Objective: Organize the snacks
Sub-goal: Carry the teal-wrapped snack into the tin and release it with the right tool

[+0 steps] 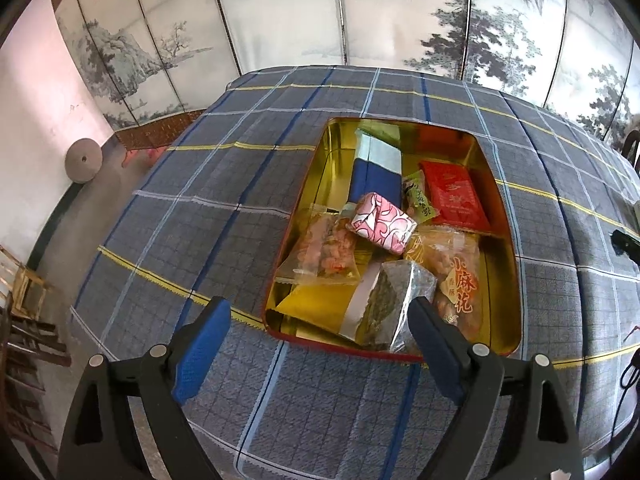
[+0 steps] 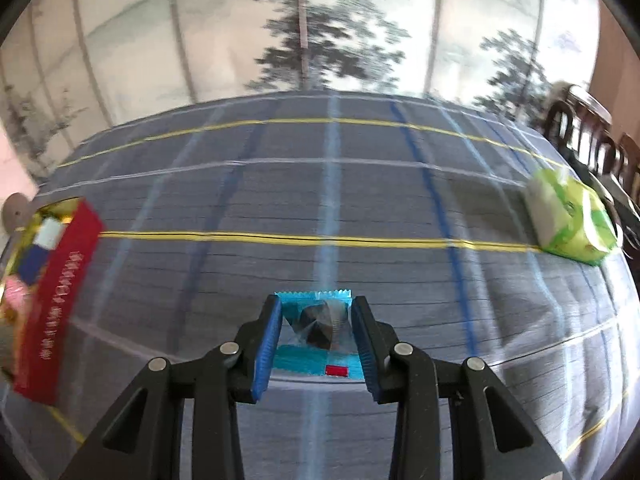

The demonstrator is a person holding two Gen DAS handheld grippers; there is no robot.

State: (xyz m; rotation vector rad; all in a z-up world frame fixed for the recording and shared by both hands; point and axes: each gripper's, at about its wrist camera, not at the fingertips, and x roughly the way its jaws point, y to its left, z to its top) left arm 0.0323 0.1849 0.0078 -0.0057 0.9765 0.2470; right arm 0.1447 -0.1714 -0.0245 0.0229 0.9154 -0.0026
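Turquoise packet, clear window, dark snack inside

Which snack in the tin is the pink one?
The small packet with pink and white swirls, lying on top in the middle of the gold tin. The packets around it are red, blue, green or clear.

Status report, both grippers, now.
Left gripper open over snack tin. Right gripper shut on blue packet. Green pack loose.
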